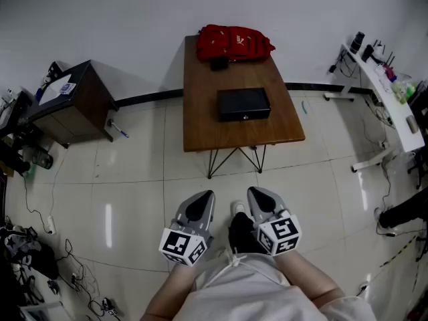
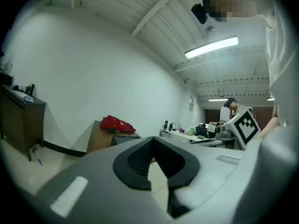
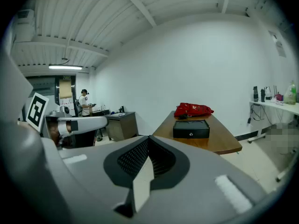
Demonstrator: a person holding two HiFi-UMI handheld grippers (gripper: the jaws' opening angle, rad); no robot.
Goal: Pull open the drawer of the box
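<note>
The box (image 1: 243,102) on the table (image 1: 200,122) is distant; its drawer (image 1: 244,116) edges are unclear. Left gripper (image 1: 202,200) and right gripper (image 1: 261,196) jaws are pressed together, empty.

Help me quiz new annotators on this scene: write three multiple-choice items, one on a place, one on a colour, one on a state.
1. Where does the black rectangular box stand?
A. on the tiled floor
B. on the dark wooden cabinet
C. on the brown wooden table, near its middle

2. What colour is the fabric bag at the table's far end?
A. blue
B. red
C. yellow

3. The box's drawer is:
A. shut, its front flush with the box
B. pulled halfway out
C. taken out and lying on the floor

Answers:
1 C, as the head view shows the box on the tabletop.
2 B, as the bag is bright red in all three views.
3 A, as nothing juts from the box's front.
</note>
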